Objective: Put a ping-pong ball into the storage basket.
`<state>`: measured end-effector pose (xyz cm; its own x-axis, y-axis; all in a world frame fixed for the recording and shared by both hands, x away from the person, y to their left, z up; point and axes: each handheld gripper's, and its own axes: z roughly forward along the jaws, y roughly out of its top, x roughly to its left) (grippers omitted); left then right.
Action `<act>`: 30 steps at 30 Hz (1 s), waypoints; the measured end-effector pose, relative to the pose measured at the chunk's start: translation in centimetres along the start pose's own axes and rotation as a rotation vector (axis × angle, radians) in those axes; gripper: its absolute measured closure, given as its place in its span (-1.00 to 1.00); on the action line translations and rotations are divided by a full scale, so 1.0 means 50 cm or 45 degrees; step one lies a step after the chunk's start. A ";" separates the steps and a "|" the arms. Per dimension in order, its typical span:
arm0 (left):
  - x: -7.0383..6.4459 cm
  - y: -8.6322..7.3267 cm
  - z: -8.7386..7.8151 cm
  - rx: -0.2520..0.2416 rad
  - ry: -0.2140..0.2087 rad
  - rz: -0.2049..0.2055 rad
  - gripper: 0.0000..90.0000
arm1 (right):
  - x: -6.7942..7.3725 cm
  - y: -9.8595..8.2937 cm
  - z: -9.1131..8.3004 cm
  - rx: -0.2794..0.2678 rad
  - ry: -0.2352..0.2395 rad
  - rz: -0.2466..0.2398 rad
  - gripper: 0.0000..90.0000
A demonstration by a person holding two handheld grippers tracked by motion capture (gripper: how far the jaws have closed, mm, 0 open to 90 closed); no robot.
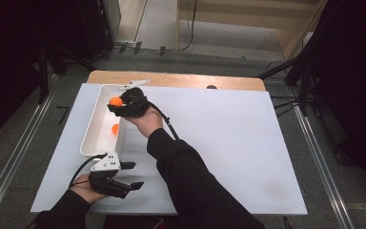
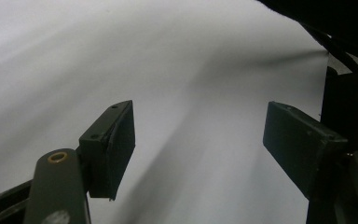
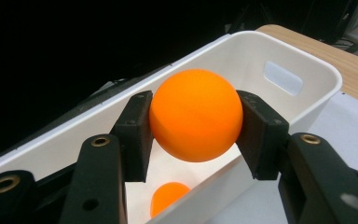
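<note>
Both sleeves are black and reach the wrists. The left gripper (image 1: pixel 132 175) is black with a pale grey three-cornered plate on top and a black cable. The right gripper (image 1: pixel 116 101) is black too, with brass-ringed holes in its arms and flat rectangular jaws.

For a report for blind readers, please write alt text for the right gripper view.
The right gripper clamps an orange ball between its two black jaws, above a long white tray. A second orange ball lies inside the tray below.
</note>
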<state>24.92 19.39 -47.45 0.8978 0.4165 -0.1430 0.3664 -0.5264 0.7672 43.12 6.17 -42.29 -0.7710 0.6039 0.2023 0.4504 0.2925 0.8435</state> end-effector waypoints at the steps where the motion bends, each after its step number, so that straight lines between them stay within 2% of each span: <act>1: -0.001 0.000 0.001 0.000 0.000 -0.001 -0.43 | 0.000 0.001 0.001 -0.003 0.000 0.002 0.07; 16: -0.001 0.001 -0.002 0.005 -0.006 0.014 -0.43 | 0.011 0.011 0.032 0.005 -0.024 -0.007 0.07; 26: -0.002 0.001 0.000 0.006 -0.009 0.018 -0.43 | 0.012 0.011 0.039 0.003 -0.031 -0.002 0.06; 27: -0.002 0.001 0.000 0.010 -0.010 0.019 -0.43 | 0.010 0.010 0.040 0.002 -0.026 -0.001 0.03; 29: -0.003 0.001 0.000 0.011 -0.011 0.020 -0.43 | 0.008 0.008 0.043 -0.001 -0.016 0.008 -0.23; 30: -0.003 0.001 0.000 0.010 -0.011 0.020 -0.43 | 0.008 0.008 0.044 -0.001 -0.012 0.012 -0.28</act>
<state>24.80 19.30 -47.39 0.9056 0.4018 -0.1361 0.3541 -0.5390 0.7643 43.96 8.17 -42.98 -0.7621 0.6139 0.2056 0.4575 0.2861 0.8419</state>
